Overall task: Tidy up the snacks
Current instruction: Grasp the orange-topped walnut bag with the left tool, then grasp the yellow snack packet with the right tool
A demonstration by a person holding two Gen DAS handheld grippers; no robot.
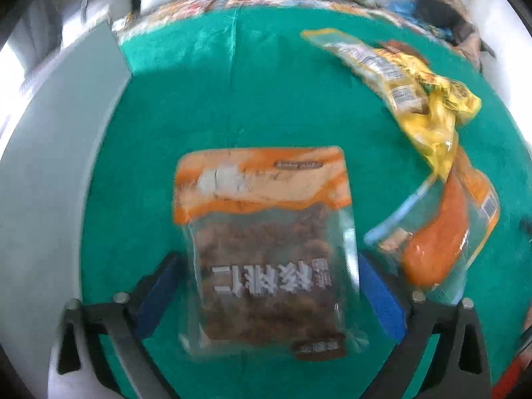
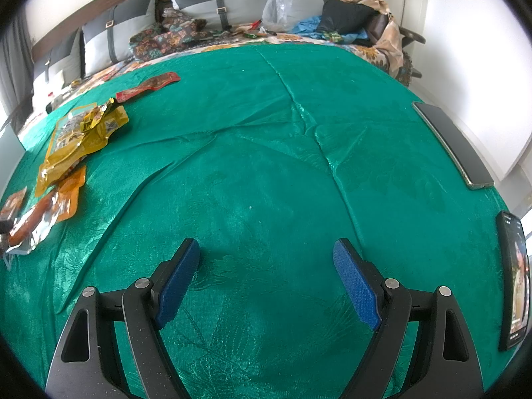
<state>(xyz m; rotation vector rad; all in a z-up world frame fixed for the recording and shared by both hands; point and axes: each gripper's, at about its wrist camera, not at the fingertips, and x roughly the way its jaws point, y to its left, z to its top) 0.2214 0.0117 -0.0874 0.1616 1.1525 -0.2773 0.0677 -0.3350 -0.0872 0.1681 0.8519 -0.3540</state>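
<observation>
In the left wrist view an orange-topped clear bag of brown nuts (image 1: 266,249) lies on the green blanket between the blue pads of my left gripper (image 1: 269,269), whose jaws stand wide open on either side of it. To its right lie a sausage pack (image 1: 439,239) and yellow snack bags (image 1: 399,76). In the right wrist view my right gripper (image 2: 266,256) is open and empty over bare blanket. The yellow bags (image 2: 79,133), the sausage pack (image 2: 30,222) and a red packet (image 2: 149,86) lie at the far left.
A green blanket (image 2: 282,166) covers the bed. Two phones lie at its right edge (image 2: 452,143), (image 2: 515,279). Pillows, a plastic bag (image 2: 279,3) and clothes are at the headboard. A grey surface (image 1: 50,183) borders the blanket on the left.
</observation>
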